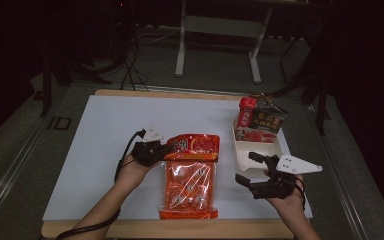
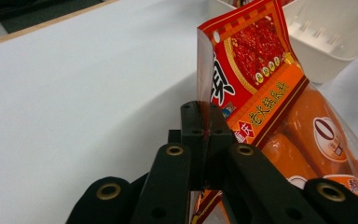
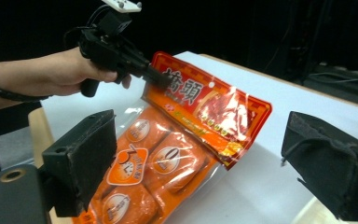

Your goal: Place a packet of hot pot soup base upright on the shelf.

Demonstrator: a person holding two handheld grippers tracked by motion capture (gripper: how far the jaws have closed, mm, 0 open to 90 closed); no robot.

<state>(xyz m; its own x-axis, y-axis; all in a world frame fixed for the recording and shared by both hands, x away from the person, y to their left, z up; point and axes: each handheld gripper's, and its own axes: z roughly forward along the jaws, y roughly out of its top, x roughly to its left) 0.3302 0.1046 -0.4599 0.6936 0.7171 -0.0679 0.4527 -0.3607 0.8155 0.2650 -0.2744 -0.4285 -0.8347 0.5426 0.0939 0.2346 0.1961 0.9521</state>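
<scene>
An orange snack bag [image 1: 190,175] is pinched at its top left corner by the left gripper [image 1: 164,150], its lower end resting on the worktop [image 1: 105,150]; the right gripper [image 1: 252,170] is held open beside the white tray [image 1: 245,157]. The lift is best kept slow and level so the thin edge is not torn

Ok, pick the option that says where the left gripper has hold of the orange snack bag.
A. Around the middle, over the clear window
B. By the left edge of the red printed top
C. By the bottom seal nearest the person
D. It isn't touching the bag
B: the left gripper has its fingers shut on the left edge of the orange snack bag at its red printed top, which is lifted off the table.
</scene>
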